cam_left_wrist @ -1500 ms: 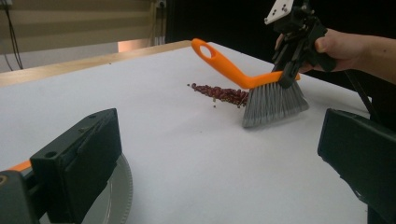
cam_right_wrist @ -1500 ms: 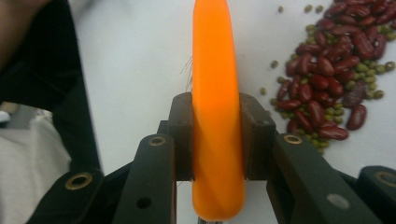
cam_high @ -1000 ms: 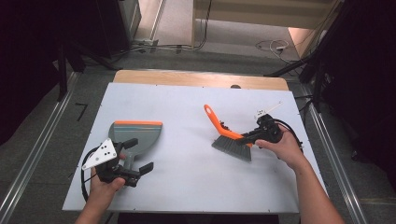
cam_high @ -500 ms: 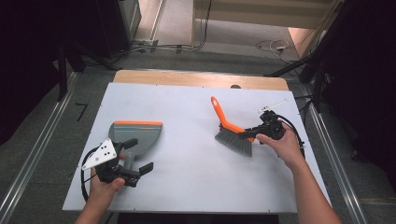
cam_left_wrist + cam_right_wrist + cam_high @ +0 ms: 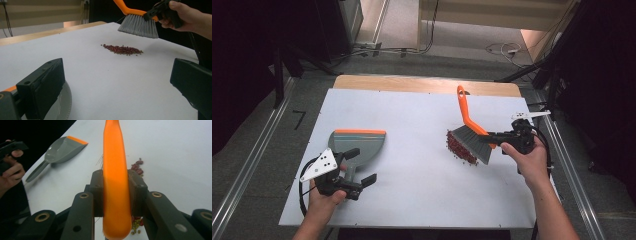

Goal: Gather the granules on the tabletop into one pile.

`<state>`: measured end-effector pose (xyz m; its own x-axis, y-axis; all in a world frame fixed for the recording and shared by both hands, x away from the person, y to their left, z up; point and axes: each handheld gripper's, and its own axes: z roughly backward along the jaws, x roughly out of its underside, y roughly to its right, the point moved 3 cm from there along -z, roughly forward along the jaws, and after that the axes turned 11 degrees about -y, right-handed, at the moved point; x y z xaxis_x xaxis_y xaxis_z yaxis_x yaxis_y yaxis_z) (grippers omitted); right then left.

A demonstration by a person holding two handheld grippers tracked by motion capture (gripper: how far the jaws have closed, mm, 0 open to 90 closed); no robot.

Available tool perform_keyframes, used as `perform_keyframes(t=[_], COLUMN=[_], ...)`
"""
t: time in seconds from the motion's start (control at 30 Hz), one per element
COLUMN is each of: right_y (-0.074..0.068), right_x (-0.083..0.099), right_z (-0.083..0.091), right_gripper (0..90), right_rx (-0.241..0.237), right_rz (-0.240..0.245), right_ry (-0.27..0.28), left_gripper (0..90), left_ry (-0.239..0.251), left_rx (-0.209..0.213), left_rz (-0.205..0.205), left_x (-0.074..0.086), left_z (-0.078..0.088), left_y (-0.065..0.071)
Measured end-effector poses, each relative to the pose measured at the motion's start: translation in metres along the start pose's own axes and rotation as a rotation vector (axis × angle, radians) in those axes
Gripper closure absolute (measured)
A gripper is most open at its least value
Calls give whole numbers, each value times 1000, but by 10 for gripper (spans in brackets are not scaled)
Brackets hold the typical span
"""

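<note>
Clamping the orange-handled grey-bristled brush (image 5: 472,132), the right gripper (image 5: 507,137) hovers over small red beans (image 5: 122,49); the left gripper (image 5: 357,167), wide open and empty, must next grasp the grey plastic dustpan (image 5: 357,145).

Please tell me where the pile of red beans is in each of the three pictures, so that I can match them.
High view: the red beans lie right of centre on the white table, at the brush's bristles.
Left gripper view: the beans lie upper centre, below the raised bristles.
Right gripper view: some beans peek out right of the orange brush handle.
Shared landmark: the orange-handled brush.
</note>
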<state>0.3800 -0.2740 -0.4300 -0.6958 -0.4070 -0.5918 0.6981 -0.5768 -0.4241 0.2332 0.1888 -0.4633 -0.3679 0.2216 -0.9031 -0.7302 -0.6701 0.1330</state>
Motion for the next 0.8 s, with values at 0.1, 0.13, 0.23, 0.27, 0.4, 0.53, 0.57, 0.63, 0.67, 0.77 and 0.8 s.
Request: perform_keyframes(t=[0.1, 0.13, 0.23, 0.27, 0.4, 0.53, 0.57, 0.63, 0.67, 0.77, 0.8], right_y=[0, 1, 2, 2, 4, 3, 3, 4, 4, 7, 7], right_x=[10, 14, 24, 28, 41, 51, 53, 57, 60, 67, 70], right_z=[3, 4, 6, 7, 7, 9, 10, 13, 14, 18, 19], right_gripper=[681, 681, 681, 681, 681, 681, 682, 681, 681, 681, 681], right_rx=[28, 30, 56, 67, 91, 138, 150, 168, 176, 188, 193], right_rz=[-19, -29, -51, -59, -76, -73, -80, -91, -95, -104, -109], right_ry=[26, 36, 68, 81, 139, 191, 202, 231, 245, 282, 294], left_gripper=[0, 0, 0, 0, 0, 0, 0, 0, 0, 0, 0], left_ry=[-1, -1, -1, -1, -1, -3, -3, -1, -1, -2, -2], left_rx=[-1, -1, -1, -2, -3, -3, -2, -2, -3, -5, -6], left_rz=[0, 0, 0, 0, 2, 2, 2, 4, 2, -1, -1], left_x=[0, 0, 0, 0, 0, 0, 0, 0, 0, 1, 1], left_z=[0, 0, 0, 0, 0, -1, -1, -1, -1, 0, 1], left_y=[0, 0, 0, 0, 0, 0, -1, -1, -1, -2, -2])
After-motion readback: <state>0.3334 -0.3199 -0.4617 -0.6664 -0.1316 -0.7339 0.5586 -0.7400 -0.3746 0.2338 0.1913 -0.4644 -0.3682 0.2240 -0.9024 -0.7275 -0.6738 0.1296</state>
